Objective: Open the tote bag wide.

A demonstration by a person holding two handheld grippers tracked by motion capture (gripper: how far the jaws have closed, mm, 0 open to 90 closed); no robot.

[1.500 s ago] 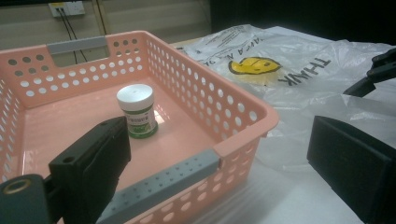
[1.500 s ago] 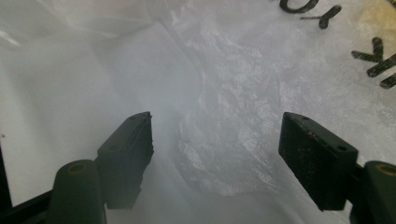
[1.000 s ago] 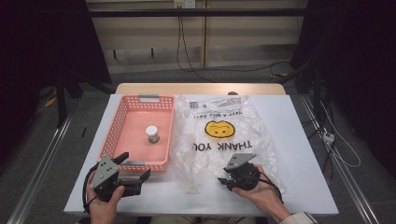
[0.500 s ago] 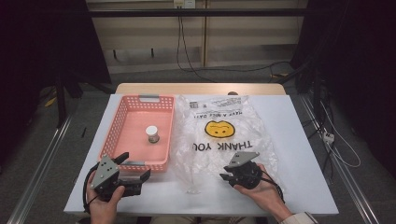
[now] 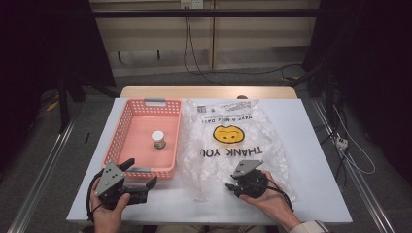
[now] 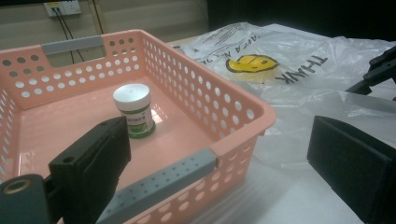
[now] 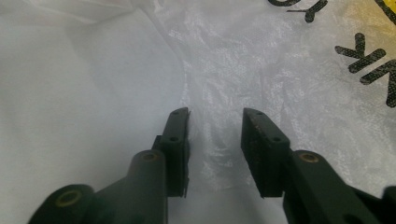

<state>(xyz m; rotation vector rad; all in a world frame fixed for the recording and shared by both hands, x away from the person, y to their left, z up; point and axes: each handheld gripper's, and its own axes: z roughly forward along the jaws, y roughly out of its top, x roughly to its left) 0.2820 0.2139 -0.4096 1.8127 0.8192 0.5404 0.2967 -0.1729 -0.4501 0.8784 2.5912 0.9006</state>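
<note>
We are holding the left gripper [image 5: 141,175] wide open near the pink basket [image 5: 127,119] — the right gripper [image 7: 215,122], jaws parted, is hovering over the plastic bag [image 5: 265,141].

We see a pink perforated basket [image 5: 127,127] with grey handles at the table's left, and a small white-lidded, green-labelled jar [image 5: 158,140] standing upright near its middle. Just beside the basket, to the right, lies a flat, crinkled clear plastic bag [image 5: 262,145] printed with a yellow smiley and "THANK YOU"
</note>
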